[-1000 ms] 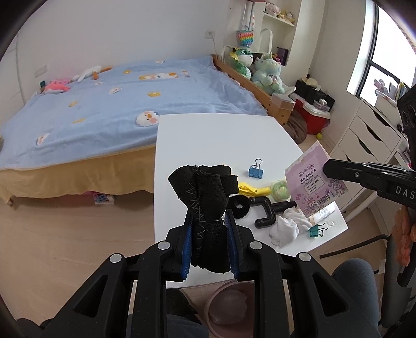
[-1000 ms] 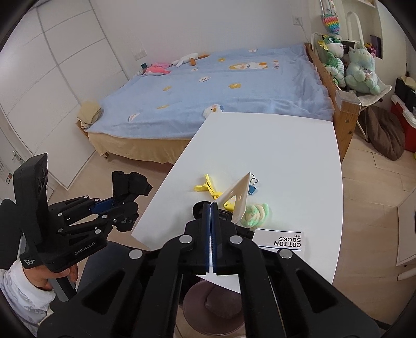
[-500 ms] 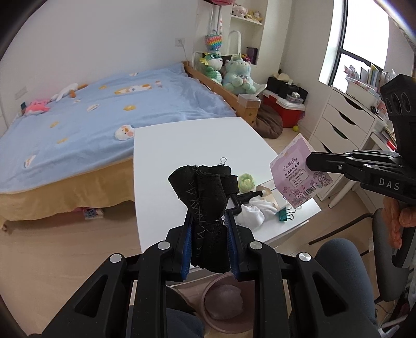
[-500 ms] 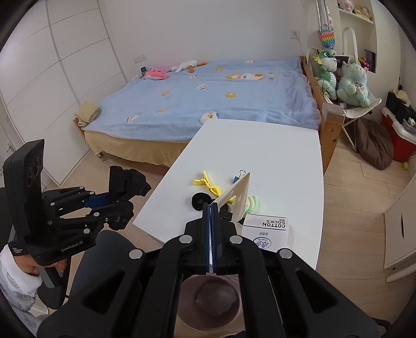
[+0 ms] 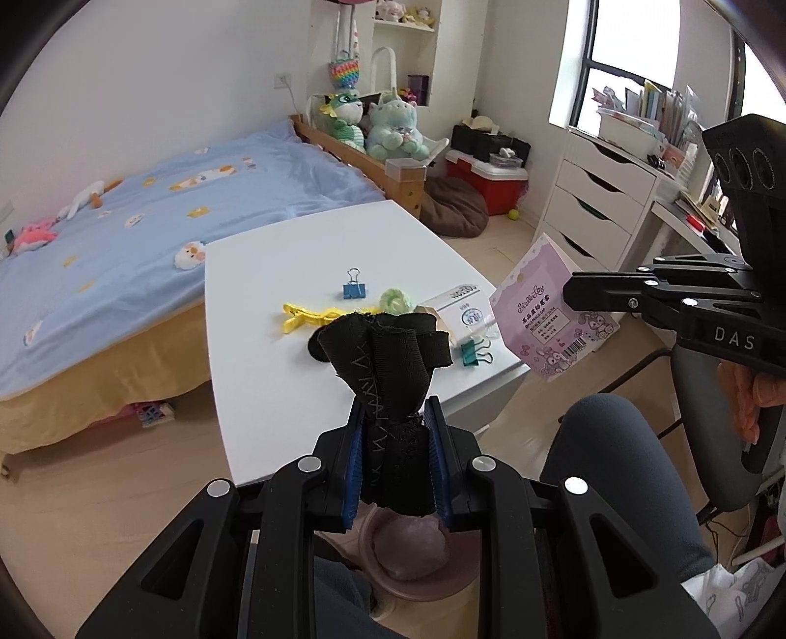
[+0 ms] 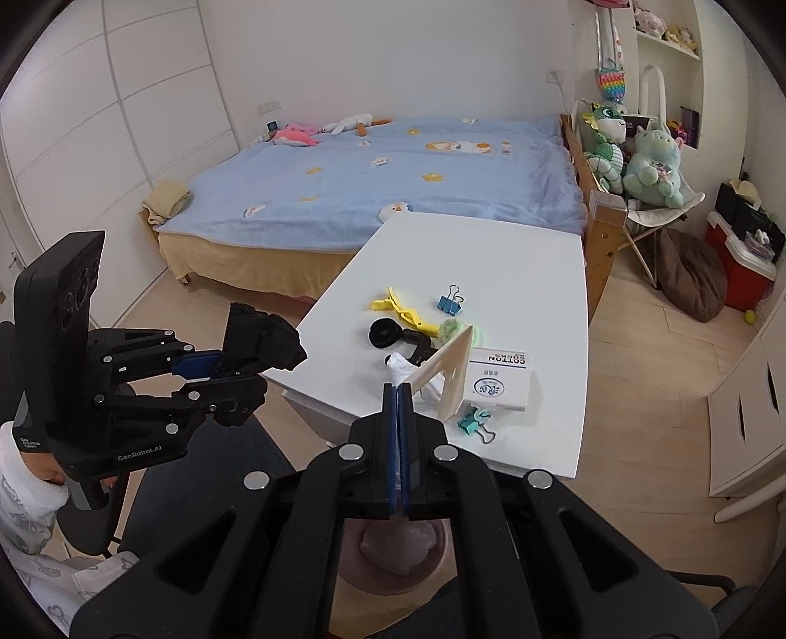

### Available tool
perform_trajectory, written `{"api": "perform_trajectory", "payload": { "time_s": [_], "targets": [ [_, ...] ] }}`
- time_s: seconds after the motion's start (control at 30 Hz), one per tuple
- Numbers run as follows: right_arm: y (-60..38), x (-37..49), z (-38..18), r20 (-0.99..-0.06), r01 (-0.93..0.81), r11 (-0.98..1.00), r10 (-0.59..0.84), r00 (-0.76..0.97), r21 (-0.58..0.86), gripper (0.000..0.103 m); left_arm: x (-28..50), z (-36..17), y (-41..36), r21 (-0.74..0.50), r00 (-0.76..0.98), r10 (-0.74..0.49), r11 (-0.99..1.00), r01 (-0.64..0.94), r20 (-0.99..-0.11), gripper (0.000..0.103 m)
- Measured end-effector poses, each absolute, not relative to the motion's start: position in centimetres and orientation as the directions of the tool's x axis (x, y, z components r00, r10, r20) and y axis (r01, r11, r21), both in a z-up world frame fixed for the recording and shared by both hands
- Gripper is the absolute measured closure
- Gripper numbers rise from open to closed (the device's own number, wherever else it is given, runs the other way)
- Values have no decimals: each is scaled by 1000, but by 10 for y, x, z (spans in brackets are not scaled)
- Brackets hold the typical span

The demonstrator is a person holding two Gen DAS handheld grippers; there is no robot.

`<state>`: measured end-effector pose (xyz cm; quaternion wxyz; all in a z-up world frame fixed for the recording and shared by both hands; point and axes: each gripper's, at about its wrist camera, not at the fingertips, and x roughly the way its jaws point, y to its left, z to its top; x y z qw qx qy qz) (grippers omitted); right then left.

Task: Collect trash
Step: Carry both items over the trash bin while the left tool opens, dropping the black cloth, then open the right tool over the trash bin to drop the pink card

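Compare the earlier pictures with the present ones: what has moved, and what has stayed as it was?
Both grippers have drawn back from the white table toward the pink bin below. The left gripper stays clamped on the black cloth; the right gripper stays shut on the pink packet. Nothing was released. The clips and sock box lie unmoved.

White walls (image 6: 344, 59), wood floor (image 5: 98, 491), blue bed (image 6: 393, 172), white drawers (image 5: 589, 206), bright window (image 5: 624, 34).

Both wrist views look down at the white table (image 5: 275, 275) they share
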<state>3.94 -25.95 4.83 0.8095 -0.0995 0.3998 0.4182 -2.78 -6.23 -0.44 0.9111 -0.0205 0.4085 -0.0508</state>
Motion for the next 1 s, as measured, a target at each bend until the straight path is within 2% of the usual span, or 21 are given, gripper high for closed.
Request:
{"api": "perform_trajectory", "payload": {
  "time_s": [0.4,0.5,0.53,0.57,0.63,0.73,1.0],
  "targets": [
    [-280,12,32,-754,-745,637,585,297,200,103,-51,-29,-89,-98,589,-170,983,153,-790,79],
    [-282,10,31,-755,-743,636,588,291,209,103,-51,-30,-92,-100,581,-180,981,167,-794,74],
    [-283,10,31,-754,-742,636,589,290,212,103,-51,-31,-92,-99,579,-179,981,166,-796,63],
    [-283,10,31,-754,-741,637,590,290,213,103,-51,-31,-92,-103,580,-181,981,165,-794,41],
    [-283,11,31,-754,-740,637,590,290,215,102,-52,-30,-89,-119,595,-185,982,149,-783,18],
    [-284,11,31,-754,-740,636,591,286,218,102,-49,-31,-86,-123,591,-177,984,131,-787,12],
    [-282,9,26,-760,-744,630,590,273,222,102,-50,-24,-76,-100,633,-125,992,75,-764,8]
  ]
}}
